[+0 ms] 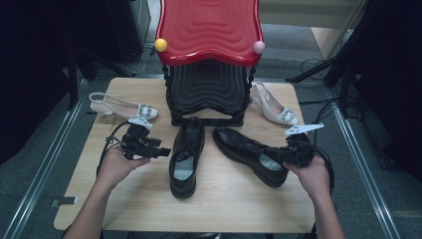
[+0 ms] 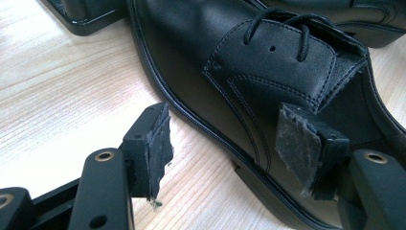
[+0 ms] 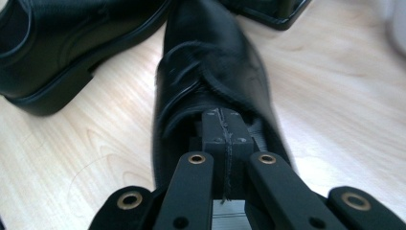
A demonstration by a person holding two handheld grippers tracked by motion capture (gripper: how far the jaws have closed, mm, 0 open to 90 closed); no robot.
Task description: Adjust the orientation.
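Your right gripper (image 3: 224, 143) has its jaws pressed together, tips poked into the opening of the right shoe (image 3: 210, 76); can't tell whether any leather is caught between the pads. That shoe lies on the bench (image 1: 234, 204) at an angle, toe toward the black stand (image 1: 209, 94), heel at your right hand (image 1: 311, 172). Your left gripper (image 2: 230, 143) has its jaws spread, one pad over bare bench, the other (image 2: 299, 143) over the left shoe's (image 2: 268, 91) side below the laces, gripping nothing. That shoe lies just beside the other, toe also toward the stand. A red tray (image 1: 209, 27) tops the stand. One white heel (image 1: 122, 107) sits left of the stand, another (image 1: 276, 107) right.
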